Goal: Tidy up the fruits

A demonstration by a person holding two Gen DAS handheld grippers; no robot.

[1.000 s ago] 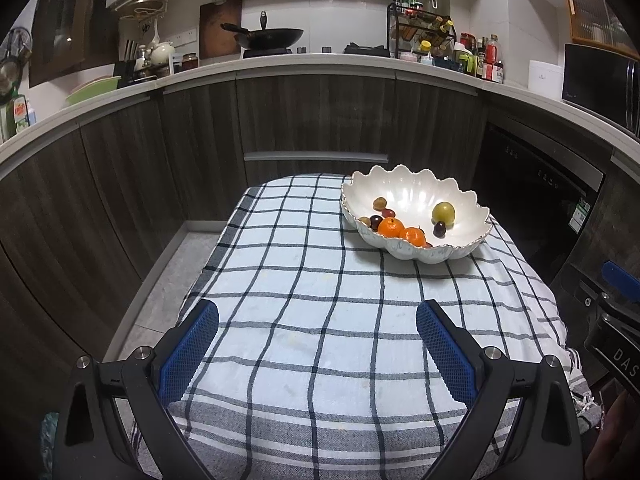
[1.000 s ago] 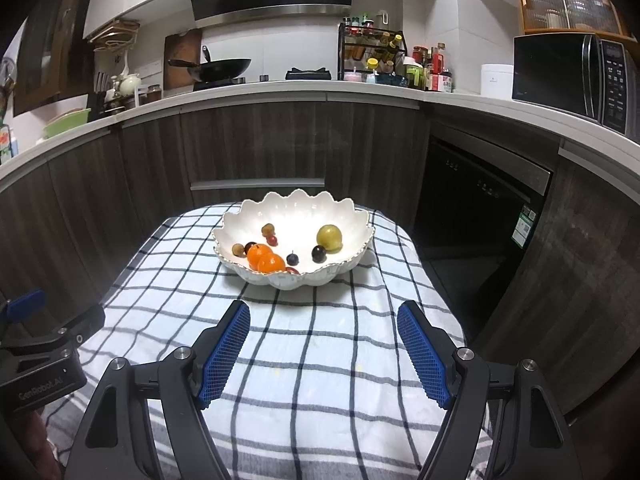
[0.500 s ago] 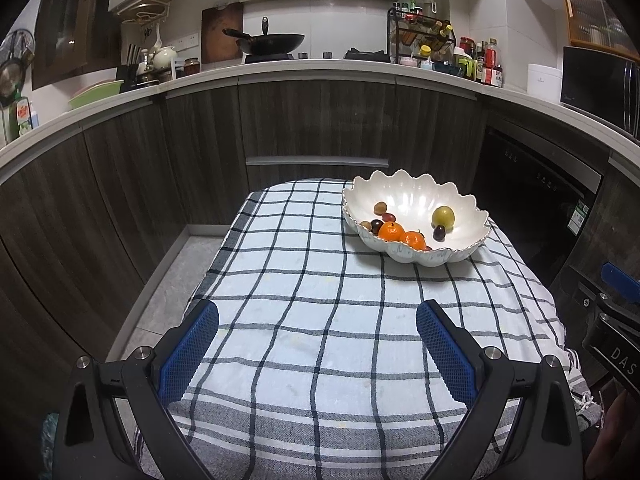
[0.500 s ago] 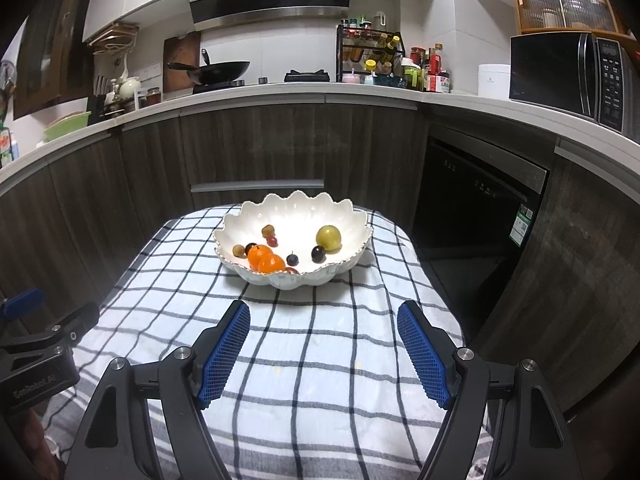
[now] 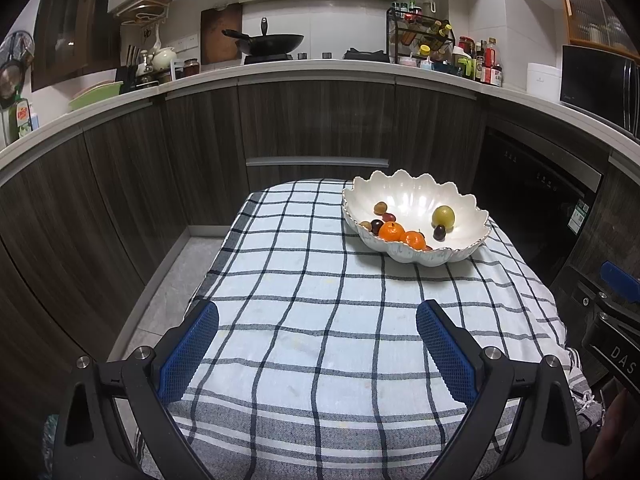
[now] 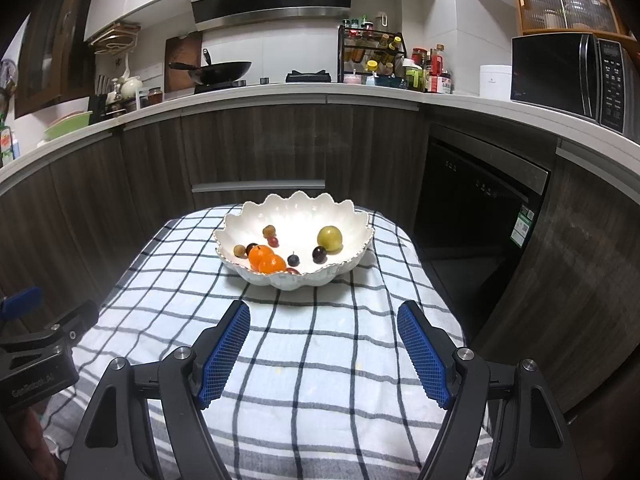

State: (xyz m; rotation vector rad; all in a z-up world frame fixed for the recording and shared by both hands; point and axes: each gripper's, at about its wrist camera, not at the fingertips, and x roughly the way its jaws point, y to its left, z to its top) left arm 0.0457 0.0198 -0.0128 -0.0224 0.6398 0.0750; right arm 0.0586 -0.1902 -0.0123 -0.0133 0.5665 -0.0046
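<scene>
A white scalloped bowl (image 5: pixel 404 200) (image 6: pixel 304 212) stands at the far end of a table under a checked cloth (image 5: pixel 312 308). In it lie two oranges (image 5: pixel 392 231) (image 6: pixel 261 255), a yellow-green fruit (image 5: pixel 443 215) (image 6: pixel 329 237), and several small dark and brown fruits (image 6: pixel 319 254). My left gripper (image 5: pixel 318 326) is open and empty above the near part of the cloth. My right gripper (image 6: pixel 323 325) is open and empty, just short of the bowl. Each gripper shows at the edge of the other's view.
Dark wood cabinets and a white counter curve round behind the table. A wok (image 6: pixel 216 70), a spice rack (image 6: pixel 370 58) and a microwave (image 6: pixel 568 74) stand on the counter. A dark dishwasher front (image 6: pixel 476 208) is to the right. Grey floor (image 5: pixel 176 280) lies left of the table.
Both grippers have drawn back and risen a little from the bowl, so it looks slightly smaller and lower. Both stay open. The fruit has not moved.
</scene>
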